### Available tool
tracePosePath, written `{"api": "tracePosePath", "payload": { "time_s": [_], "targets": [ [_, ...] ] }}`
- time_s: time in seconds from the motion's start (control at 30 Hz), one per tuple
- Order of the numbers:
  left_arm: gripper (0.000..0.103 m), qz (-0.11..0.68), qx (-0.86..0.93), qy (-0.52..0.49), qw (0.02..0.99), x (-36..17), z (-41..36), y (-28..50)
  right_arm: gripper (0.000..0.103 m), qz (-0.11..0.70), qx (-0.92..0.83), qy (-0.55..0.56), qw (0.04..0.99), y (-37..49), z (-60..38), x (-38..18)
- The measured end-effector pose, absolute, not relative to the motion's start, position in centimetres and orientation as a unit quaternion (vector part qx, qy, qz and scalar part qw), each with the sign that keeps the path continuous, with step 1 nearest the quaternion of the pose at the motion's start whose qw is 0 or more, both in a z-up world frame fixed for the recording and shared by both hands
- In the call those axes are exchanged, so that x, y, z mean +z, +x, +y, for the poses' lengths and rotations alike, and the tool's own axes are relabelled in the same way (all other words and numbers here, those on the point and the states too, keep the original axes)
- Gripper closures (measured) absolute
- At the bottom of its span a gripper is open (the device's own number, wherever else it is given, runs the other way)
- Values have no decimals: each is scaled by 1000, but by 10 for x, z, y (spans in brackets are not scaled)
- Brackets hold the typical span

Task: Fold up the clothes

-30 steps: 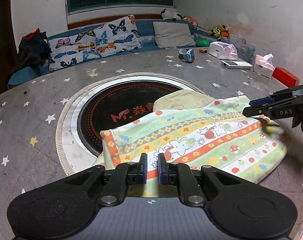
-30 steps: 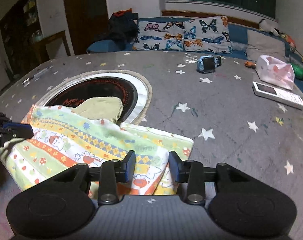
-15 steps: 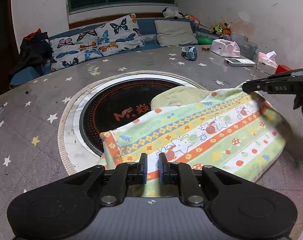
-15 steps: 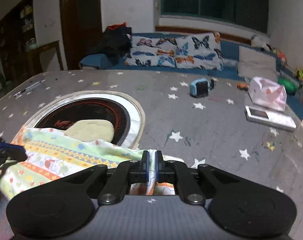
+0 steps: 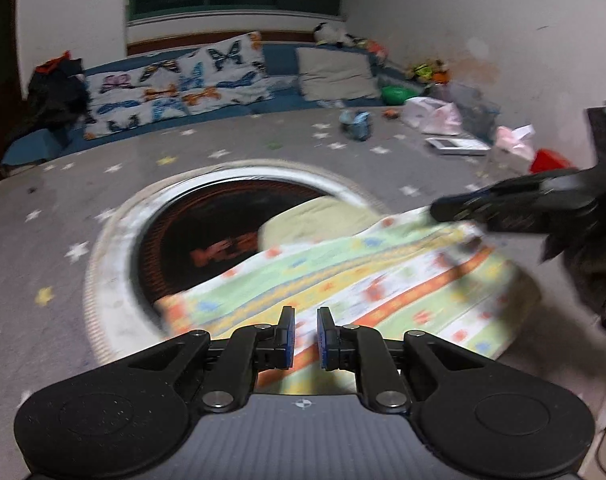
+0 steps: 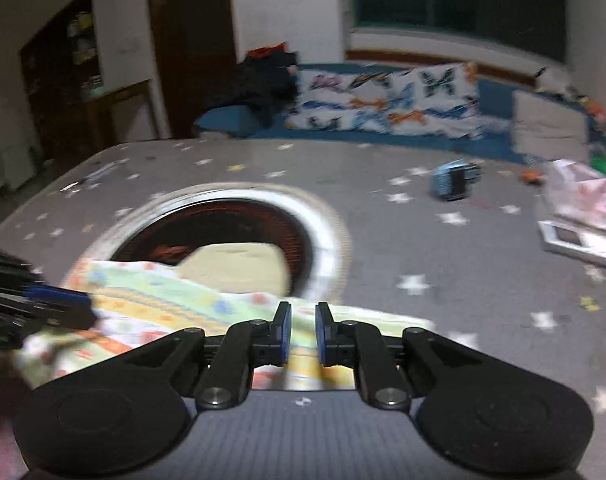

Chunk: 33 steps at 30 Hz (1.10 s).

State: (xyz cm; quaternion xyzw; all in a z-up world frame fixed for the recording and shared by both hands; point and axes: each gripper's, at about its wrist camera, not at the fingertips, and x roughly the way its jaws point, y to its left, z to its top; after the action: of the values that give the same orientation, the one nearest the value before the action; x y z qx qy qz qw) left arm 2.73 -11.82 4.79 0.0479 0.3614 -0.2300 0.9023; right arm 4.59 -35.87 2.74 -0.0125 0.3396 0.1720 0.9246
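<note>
Left gripper: the left gripper [image 5: 302, 338] hung low over the near hem of the cloth, its blue-padded fingers a narrow gap apart with patterned fabric showing between them; whether they pinched it could not be told through the motion blur.

Right gripper: the right gripper [image 6: 301, 334] sat at the cloth's opposite edge, fingers likewise slightly apart. In the left wrist view its tips [image 5: 455, 212] met a raised corner of the fabric, though an actual grip could not be confirmed.

Garment: a child's striped printed cloth [image 5: 363, 280], green, yellow and orange with small cartoon figures, lay spread on the bench, its far part overlapping the round inset.

Under it: a plain pale-yellow piece [image 6: 231, 266] peeked out from beneath, resting on the dark disc.

Bench: a grey star-patterned cover [image 6: 443, 248] ringed a dark round hotplate-like disc [image 5: 207, 236].

Beyond: a blue toy-like object [image 6: 453, 182], a white handset [image 6: 579, 242] and a pink bag [image 6: 583, 196] stood well apart from the cloth; butterfly cushions [image 6: 387, 106] lined the back seat.

Progress: judged early. The cloth looked flat and largely unfolded, with both grippers placed at opposite edges as if to carry one side over; every fold appeared left to make.

Writing: orange lettering on the disc [image 5: 223, 250] was too blurred to read.
</note>
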Motion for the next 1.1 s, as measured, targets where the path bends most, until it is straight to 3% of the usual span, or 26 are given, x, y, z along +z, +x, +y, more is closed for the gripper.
{"api": "tracePosePath", "payload": {
  "time_s": [0.27, 0.7, 0.83, 1.1],
  "targets": [
    [89, 375, -222, 41, 899, 31, -138, 56, 91, 373, 178, -9, 911, 77, -332, 1],
    [89, 371, -138, 12, 918, 27, -73, 61, 89, 364, 182, -23, 913, 61, -330, 10],
    [89, 362, -160, 4, 919, 38, -85, 58, 81, 355, 200, -25, 913, 55, -321, 16],
    [89, 375, -185, 7, 908, 32, -124, 88, 81, 356, 224, -32, 907, 59, -299, 14]
  ]
}}
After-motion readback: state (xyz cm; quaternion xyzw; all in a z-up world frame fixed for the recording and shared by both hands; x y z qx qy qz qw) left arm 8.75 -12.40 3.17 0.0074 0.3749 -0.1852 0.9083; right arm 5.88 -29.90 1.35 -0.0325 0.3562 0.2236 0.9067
